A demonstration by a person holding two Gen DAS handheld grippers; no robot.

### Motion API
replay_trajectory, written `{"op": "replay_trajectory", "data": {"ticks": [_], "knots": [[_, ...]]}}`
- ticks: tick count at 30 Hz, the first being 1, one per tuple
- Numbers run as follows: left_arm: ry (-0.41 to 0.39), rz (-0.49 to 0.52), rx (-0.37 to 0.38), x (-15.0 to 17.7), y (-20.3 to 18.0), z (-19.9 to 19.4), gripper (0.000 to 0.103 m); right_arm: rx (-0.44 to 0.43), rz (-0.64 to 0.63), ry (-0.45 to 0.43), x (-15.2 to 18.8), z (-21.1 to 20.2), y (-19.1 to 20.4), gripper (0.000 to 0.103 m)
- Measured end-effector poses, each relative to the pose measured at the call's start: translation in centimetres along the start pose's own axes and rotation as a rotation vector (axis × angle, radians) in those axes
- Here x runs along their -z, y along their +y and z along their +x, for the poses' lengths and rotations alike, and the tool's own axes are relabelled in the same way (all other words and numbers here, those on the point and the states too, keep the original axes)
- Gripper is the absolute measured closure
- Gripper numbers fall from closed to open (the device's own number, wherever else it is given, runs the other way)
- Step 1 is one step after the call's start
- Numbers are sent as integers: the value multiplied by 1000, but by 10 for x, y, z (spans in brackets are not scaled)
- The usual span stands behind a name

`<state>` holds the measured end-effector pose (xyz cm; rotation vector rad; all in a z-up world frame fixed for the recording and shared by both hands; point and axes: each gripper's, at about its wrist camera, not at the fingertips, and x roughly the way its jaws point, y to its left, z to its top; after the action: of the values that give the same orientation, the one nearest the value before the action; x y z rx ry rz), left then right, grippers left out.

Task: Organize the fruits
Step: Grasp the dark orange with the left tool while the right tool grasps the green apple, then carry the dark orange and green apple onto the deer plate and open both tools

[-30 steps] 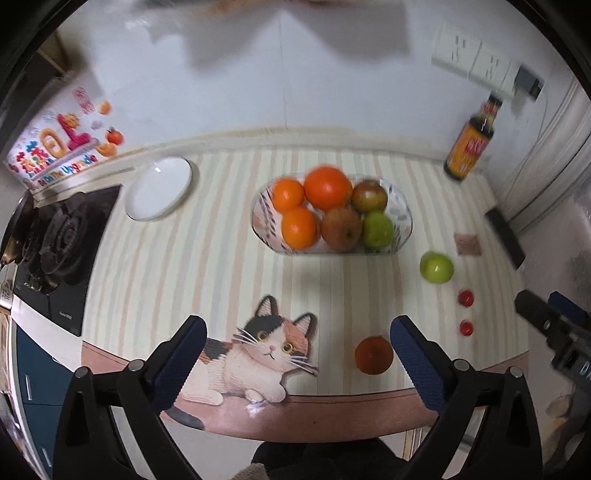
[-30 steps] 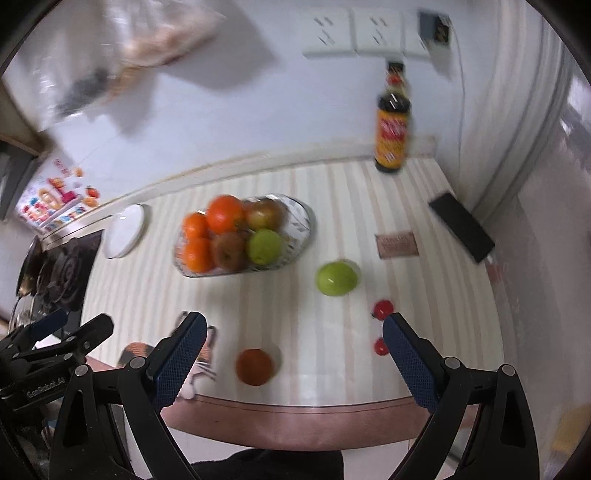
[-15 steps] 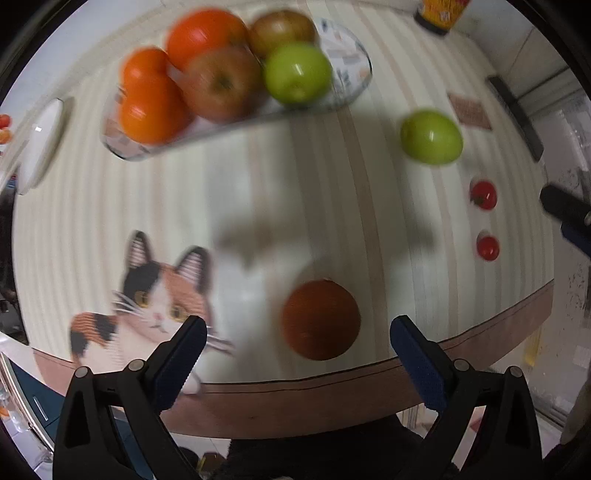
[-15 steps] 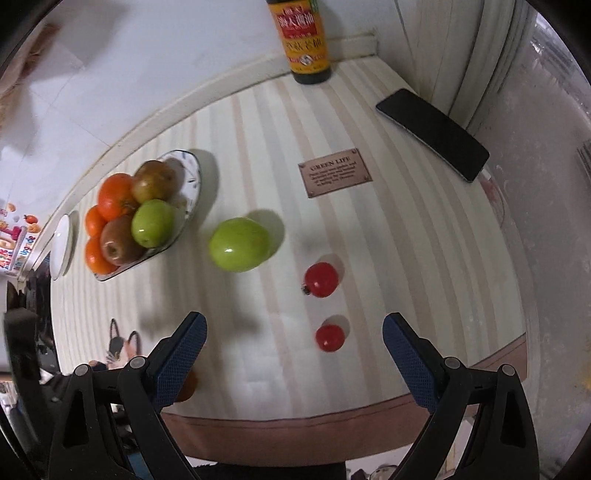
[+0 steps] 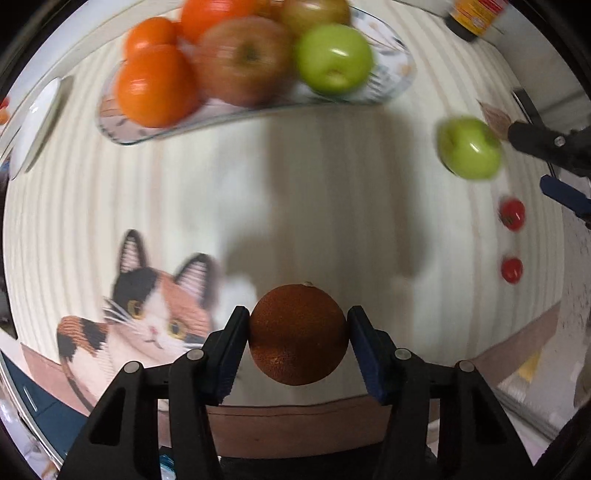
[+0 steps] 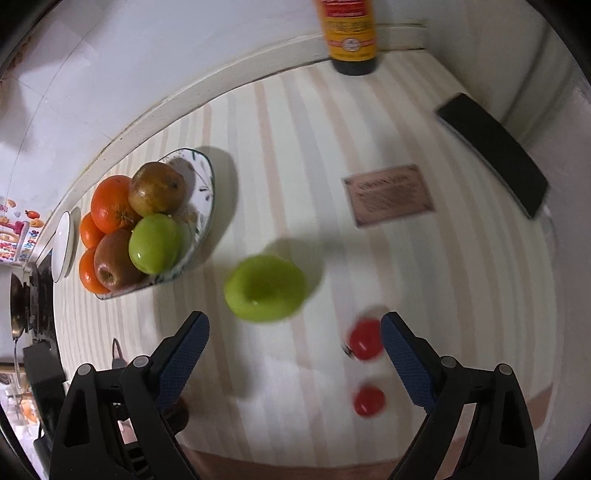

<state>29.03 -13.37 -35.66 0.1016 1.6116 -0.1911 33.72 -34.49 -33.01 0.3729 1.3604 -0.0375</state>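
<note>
- The left tongs (image 5: 298,334) have dropped and are closing, pads touching the brown fruit (image 5: 298,332) on the bench (image 5: 314,177).
- The right tongs (image 6: 295,343), wide and closing on nothing, now hang near the green apple (image 6: 265,288).
- The bowl (image 5: 388,88) awaits both.

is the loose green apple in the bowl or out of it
Out. The loose green apple sits on the striped tabletop, apart from the fruit bowl, which already holds another green apple.

Sauce bottle (image 6: 349,35), black phone (image 6: 493,153), brown card (image 6: 388,194), white plate (image 6: 61,247) on striped counter (image 6: 295,147)
</note>
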Motion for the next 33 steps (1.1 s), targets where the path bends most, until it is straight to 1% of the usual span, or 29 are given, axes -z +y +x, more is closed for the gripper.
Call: {"op": "replay_trajectory", "data": {"ticks": [1, 2, 3, 4, 5, 6, 9, 11, 13, 16, 18, 20, 21, 26, 29, 31, 33], "knots": [[-4, -21, -5, -2, 9, -1, 51, 5, -11, 8, -5, 7, 4, 14], [-5, -34, -7, -3, 15, -2, 51, 5, -19, 15, -8, 13, 8, 19], [-6, -48, -12, -5, 22, -3, 51, 7, -29, 24, -12, 20, 11, 27], [-8, -60, -14, -6, 27, -4, 51, 23, -43, 41, -14, 28, 14, 31], [-9, -74, -15, -7, 33, -4, 51, 0, -45, 46, -16, 32, 16, 34], [-9, -82, -15, -8, 38, -5, 51, -22, -44, 53, -17, 35, 19, 39], [-13, -106, -11, -10, 50, -7, 51, -5, -89, 77, -15, 39, 35, 39], [-16, -122, -1, -9, 57, -9, 51, -59, -88, 121, -8, 42, 41, 40], [-15, -132, 7, -7, 64, -8, 51, -102, -123, 166, 7, 44, 55, 40], [2, -147, 24, -10, 75, -2, 51, -132, -175, 211, 30, 48, 74, 43], [17, -163, 44, -10, 81, 4, 50, -121, -193, 199, 37, 47, 81, 43], [7, -176, 51, -11, 86, 6, 50, -114, -194, 190, 40, 47, 82, 43], [7, -177, 53, -16, 87, 10, 50, -117, -187, 191, 39, 47, 82, 42], [-2, -168, 62, -19, 85, 6, 51, -130, -180, 212, 34, 52, 85, 42], [-7, -165, 65, -19, 80, 3, 51, -149, -177, 228, 33, 57, 81, 42], [-12, -163, 67, -20, 77, -2, 51, -177, -165, 256, 34, 63, 81, 42], [-17, -162, 69, -20, 75, -8, 51, -196, -156, 265, 35, 69, 83, 44]]}}
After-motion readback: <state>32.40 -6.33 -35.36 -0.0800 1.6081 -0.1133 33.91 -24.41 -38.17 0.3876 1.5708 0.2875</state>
